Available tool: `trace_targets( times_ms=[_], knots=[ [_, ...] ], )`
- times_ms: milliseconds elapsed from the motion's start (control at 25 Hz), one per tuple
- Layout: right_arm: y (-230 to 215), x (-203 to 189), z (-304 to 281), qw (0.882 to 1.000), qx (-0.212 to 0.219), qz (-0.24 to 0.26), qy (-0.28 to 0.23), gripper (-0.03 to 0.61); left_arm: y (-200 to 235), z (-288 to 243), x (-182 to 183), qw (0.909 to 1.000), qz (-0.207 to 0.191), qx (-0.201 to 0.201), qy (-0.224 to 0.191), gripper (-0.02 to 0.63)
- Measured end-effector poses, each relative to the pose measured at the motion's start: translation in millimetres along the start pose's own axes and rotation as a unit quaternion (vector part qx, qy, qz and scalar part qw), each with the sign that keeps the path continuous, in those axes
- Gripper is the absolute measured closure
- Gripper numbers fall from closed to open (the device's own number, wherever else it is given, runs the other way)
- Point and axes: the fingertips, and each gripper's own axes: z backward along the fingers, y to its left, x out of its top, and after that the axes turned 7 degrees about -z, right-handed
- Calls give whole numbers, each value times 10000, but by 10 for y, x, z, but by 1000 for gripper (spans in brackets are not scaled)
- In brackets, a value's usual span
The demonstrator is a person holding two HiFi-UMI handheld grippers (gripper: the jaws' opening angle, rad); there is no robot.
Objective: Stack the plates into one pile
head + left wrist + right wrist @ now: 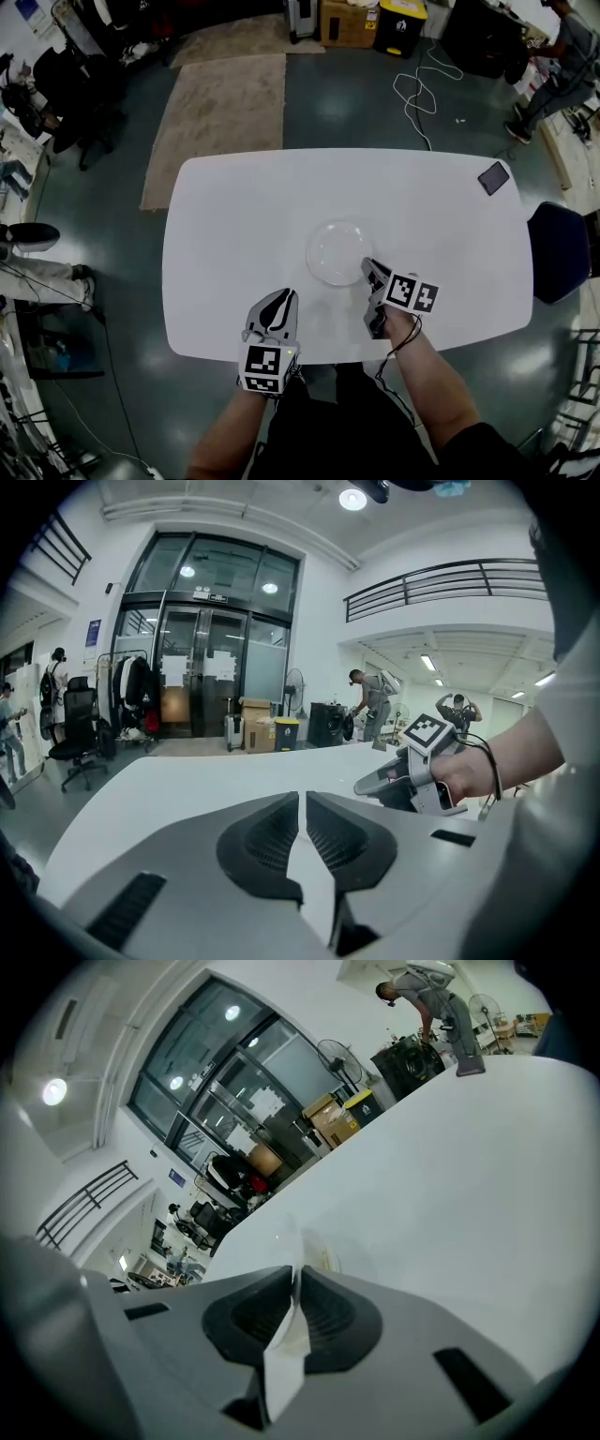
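A round see-through glass plate (330,251) lies flat near the middle of the wide white table (234,216), a bit closer to the table's near edge where the person stands. It is so clear that the white table shows right through it, and only its shiny rim and a soft ring of light give it away. It may be more than one plate in a pile, but I cannot tell how many, because glass on glass looks the same from above. No other plate sits anywhere else on the table, so I think the stacking is almost finished. The right claw (371,272) reaches in from the table's near edge and tips downward, so it can meet the thin rim from the side. Its two jaws are nearly together with the plate's rim nipped between them. The left claw (275,309) waits over the table's near edge, clenched with nothing in it, likely keeping out of the way while the other one works.
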Motion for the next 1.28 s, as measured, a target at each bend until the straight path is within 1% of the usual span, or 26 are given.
trace_targets(
  times_ms=[320,560,840,1080,1160,1280],
  knots=[
    [-83,-10,-118,9987,-290,410,121,518,26,-19,-27,10000,68,16,4,572],
    [-149,-42,-146,9957,-551,717,224,502,50,3,-79,9998,148,50,96,572],
    [-206,-36,-196,9864,-916,1316,357,480,48,-18,-77,9997,205,39,85,572],
    [-233,-48,-237,9740,-1218,1879,358,462,79,5,-121,9997,239,37,103,572],
    [-260,-62,-245,9712,-1306,1958,368,462,96,7,-115,9996,253,41,94,572],
    [-273,-91,-240,9708,-1320,1975,334,460,128,24,-121,9996,249,48,94,572]
  ],
)
